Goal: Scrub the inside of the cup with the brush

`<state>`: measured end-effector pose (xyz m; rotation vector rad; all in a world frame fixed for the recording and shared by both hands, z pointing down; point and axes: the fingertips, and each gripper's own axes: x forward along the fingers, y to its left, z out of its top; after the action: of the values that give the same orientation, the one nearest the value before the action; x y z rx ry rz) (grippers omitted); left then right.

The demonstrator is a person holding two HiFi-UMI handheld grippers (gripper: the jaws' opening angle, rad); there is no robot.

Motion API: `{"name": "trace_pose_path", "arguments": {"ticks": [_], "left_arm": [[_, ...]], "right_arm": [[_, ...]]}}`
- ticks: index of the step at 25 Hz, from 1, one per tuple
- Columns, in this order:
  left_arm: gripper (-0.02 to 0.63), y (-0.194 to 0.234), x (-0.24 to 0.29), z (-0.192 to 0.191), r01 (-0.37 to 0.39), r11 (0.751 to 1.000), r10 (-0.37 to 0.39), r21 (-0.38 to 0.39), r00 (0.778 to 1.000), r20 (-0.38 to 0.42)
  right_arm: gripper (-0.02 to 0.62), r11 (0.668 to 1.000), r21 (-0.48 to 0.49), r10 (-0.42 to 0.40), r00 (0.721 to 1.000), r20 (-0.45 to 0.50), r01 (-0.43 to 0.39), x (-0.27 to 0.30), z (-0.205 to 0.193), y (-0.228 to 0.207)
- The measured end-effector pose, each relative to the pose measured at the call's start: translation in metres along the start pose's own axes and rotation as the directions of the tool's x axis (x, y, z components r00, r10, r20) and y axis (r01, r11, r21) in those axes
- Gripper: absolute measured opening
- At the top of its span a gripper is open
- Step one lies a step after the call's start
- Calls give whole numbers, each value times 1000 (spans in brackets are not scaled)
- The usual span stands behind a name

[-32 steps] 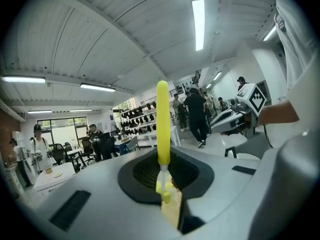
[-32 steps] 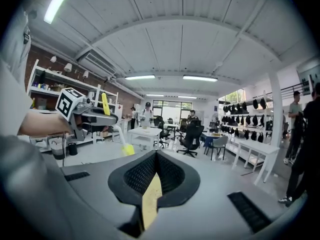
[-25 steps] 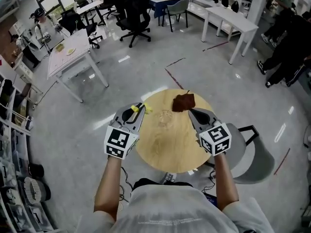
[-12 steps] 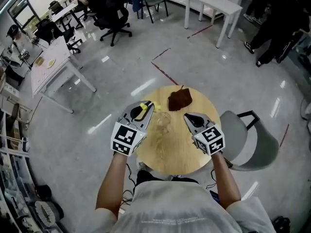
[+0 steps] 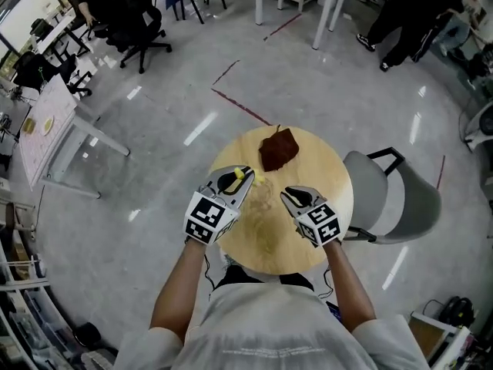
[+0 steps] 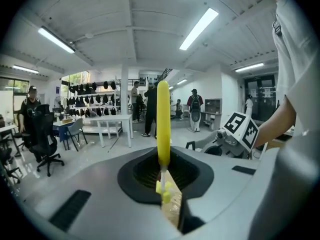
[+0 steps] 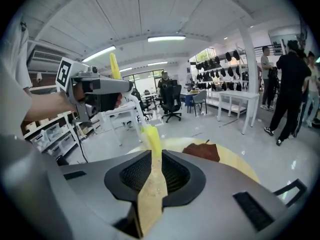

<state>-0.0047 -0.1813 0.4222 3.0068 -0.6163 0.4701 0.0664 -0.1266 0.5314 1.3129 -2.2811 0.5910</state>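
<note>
Round, smooth wooden table (image 5: 266, 243) with a crumpled brown cloth (image 5: 278, 148) at its far edge. See-through cup (image 5: 263, 198) near the middle, between the two grippers. Long, smooth yellow brush (image 6: 163, 119) pinched tight in the left gripper (image 6: 162, 179). Jaws of the right gripper (image 7: 150, 166) opening, gap thin, nothing in it.
</note>
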Motion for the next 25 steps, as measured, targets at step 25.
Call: {"name": "trace_pose_path", "arguments": {"ticks": [25], "left_arm": [[46, -31, 65, -97, 200, 979, -191, 33, 964, -187]], "right_arm": [[81, 1000, -26, -3, 960, -279, -4, 82, -119, 6]]}}
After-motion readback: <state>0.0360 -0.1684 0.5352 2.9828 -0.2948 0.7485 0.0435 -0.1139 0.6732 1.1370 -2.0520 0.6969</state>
